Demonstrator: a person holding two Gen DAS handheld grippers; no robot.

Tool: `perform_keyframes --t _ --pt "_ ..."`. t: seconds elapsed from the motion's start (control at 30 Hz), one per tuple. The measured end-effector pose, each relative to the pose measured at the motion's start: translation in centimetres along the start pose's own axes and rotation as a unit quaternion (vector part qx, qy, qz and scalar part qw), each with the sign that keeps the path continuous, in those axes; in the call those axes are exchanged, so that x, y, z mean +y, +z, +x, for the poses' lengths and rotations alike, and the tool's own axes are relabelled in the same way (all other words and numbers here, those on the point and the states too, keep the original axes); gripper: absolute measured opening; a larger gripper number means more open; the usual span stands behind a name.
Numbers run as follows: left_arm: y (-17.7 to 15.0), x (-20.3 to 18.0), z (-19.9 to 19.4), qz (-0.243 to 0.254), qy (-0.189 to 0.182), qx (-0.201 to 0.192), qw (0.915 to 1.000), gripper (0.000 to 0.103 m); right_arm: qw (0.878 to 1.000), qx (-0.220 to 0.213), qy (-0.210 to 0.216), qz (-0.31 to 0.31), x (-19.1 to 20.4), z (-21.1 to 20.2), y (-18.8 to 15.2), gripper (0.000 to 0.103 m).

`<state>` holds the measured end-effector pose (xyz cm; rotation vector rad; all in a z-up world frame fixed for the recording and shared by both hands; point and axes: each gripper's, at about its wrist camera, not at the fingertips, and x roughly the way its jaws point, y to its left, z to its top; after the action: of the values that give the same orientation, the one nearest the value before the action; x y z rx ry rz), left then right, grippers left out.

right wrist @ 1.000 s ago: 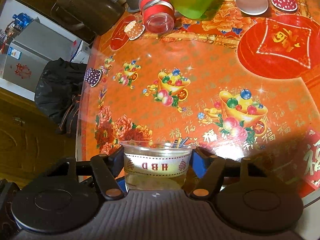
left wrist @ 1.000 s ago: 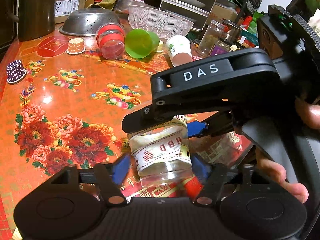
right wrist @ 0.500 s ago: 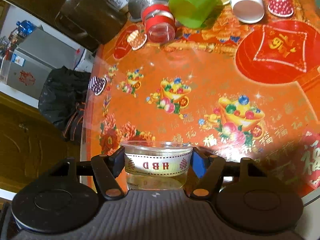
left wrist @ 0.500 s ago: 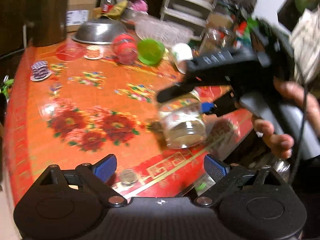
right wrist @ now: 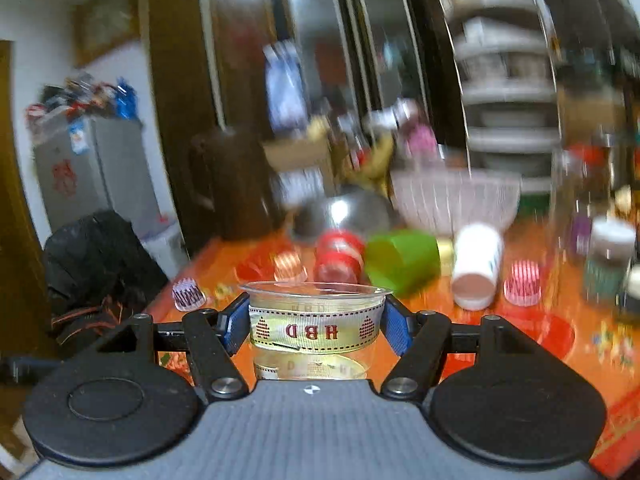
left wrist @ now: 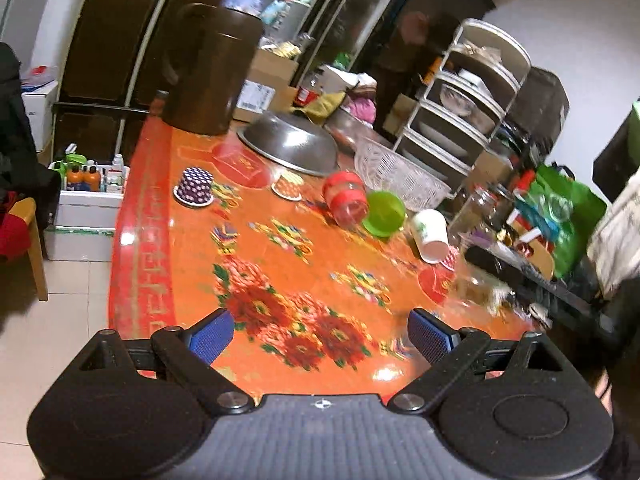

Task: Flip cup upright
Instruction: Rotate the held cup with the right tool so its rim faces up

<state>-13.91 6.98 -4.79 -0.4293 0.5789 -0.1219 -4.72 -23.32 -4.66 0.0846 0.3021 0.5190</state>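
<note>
A clear plastic cup [right wrist: 314, 322] with a cream "HBD" ribbon band stands mouth up between the blue pads of my right gripper [right wrist: 314, 326], which is shut on it just above the orange tablecloth. In the left wrist view the same cup [left wrist: 476, 286] shows as a blur at the table's right side. My left gripper [left wrist: 320, 334] is open and empty, pulled back over the table's near edge, well left of the cup.
Across the table lie a red-banded jar [left wrist: 346, 200], a green cup [left wrist: 384, 208] and a white paper cup [left wrist: 430, 234] on their sides. Cupcake liners [left wrist: 195, 186], a steel bowl [left wrist: 290, 148], a clear basket [left wrist: 400, 178] and a dark jug [left wrist: 204, 68] stand behind.
My left gripper let go of the cup, opened and drew back to the left. My right gripper tilted level with the cup still in it, mouth up.
</note>
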Motion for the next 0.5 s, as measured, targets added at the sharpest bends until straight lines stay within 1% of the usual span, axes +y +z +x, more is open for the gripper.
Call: perform_keyframes --t 0.07,0.13,0.2,0.27,0.33,0.37,0.43,0.5 --pt "-0.1 0.2 -0.1 -0.002 -0.005 -0.003 1.0 0.096 0.999 -0.04 0.005 -0.026 0.6 -0.7 -1.8 0.068" --pt "-0.3 0.3 -0.1 -0.002 -0.016 -0.005 0.9999 0.096 0.997 -0.076 0.006 -0.035 1.0 -1.2 -4.0 0.068" --pt "-0.5 0.3 -0.1 -0.003 -0.023 -0.005 0.9997 0.096 0.992 -0.12 0.007 -0.048 1.4 -1.8 -6.4 0.068" --pt "-0.7 0.3 0.0 -0.005 -0.026 -0.003 0.9996 0.096 0.987 -0.15 0.003 -0.055 1.8 -2.3 -8.2 0.068" --pt "-0.9 0.3 0.1 -0.007 -0.03 -0.003 0.9995 0.096 0.98 -0.18 -0.009 -0.078 2.4 -2.8 -9.8 0.068" --pt "-1.0 0.3 0.1 -0.008 -0.031 -0.003 0.9995 0.096 0.977 -0.191 -0.019 -0.093 2.9 -2.8 -10.0 0.068" --pt "-1.1 0.4 0.2 -0.011 -0.033 -0.003 0.9994 0.096 0.973 -0.197 -0.032 -0.119 3.6 -2.4 -10.5 0.068" --pt "-1.2 0.5 0.3 -0.016 -0.035 -0.003 0.9992 0.096 0.971 -0.207 -0.038 -0.117 3.8 -1.9 -10.5 0.068"
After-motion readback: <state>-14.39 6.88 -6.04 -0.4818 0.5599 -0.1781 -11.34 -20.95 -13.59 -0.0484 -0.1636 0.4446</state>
